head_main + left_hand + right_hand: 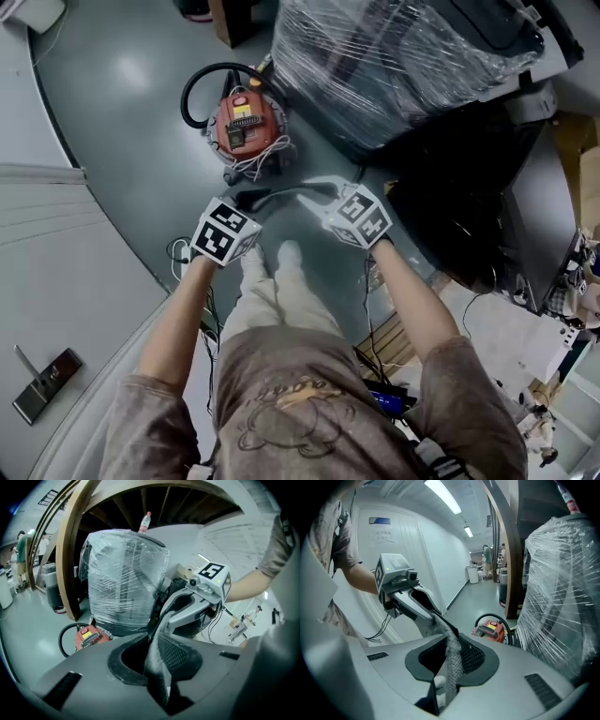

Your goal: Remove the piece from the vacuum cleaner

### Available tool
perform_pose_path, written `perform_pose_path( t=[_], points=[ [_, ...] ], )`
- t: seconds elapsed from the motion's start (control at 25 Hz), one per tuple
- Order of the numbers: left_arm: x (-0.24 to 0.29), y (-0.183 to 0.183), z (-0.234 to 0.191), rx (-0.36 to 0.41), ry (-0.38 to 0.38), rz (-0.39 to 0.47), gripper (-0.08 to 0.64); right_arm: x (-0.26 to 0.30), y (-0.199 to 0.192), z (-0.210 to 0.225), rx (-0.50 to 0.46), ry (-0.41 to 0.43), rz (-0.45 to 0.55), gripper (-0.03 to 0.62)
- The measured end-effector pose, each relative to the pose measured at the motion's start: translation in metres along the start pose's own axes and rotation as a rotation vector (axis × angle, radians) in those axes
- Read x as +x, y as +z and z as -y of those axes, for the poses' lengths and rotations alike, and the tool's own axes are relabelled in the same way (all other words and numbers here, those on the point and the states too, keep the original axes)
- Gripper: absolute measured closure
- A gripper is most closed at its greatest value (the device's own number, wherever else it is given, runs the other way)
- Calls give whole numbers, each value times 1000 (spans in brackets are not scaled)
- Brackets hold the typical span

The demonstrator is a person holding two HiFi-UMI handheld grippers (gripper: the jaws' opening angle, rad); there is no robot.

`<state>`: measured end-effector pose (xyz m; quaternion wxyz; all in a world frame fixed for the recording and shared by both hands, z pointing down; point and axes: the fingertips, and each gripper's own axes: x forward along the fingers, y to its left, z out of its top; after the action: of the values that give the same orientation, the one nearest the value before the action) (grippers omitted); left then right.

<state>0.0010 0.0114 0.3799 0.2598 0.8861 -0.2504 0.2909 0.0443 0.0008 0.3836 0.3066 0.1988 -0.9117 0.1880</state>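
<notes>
Down on the grey floor stands the red vacuum cleaner [246,127], with a black hose [199,89] looped round it. It also shows small in the left gripper view, vacuum cleaner [88,637], and in the right gripper view, vacuum cleaner [490,630]. High above it, a dark grey mesh piece [281,194] hangs stretched between my two grippers. My left gripper [247,200] is shut on one end, mesh piece [157,667] pinched in its jaws. My right gripper [314,193] is shut on the other end, mesh piece [452,660].
A big bundle wrapped in clear film [394,56] stands right behind the vacuum cleaner. A white cord [262,161] lies at the vacuum's near side. Dark equipment and cables [469,225] crowd the right. A wooden arch [70,559] rises at the left. My shoes [277,258] are below.
</notes>
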Motion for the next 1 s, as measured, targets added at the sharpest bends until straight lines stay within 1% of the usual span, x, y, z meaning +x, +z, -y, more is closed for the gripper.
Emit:
perform_pose_path(
  t=[0.16,0.32,0.4,0.52,0.84,0.92,1.0],
  points=[
    [-31,29,8,23,11,17,499,-22,35,-10,10,-29,20,535],
    [-62,58,22,36,15,37,499,-49,69,-21,-9,-69,47,535],
    [-75,72,24,62,16,49,499,-59,86,-25,-21,-92,68,535],
    [-94,92,25,99,2,68,499,-72,109,-29,-27,-131,110,535],
    [-140,134,49,179,-72,124,502,-116,157,-49,11,-190,260,528],
    [-150,139,55,193,-71,150,502,-124,164,-56,21,-198,292,525],
    [-158,143,60,211,-54,181,502,-132,170,-63,29,-207,321,523]
  ],
)
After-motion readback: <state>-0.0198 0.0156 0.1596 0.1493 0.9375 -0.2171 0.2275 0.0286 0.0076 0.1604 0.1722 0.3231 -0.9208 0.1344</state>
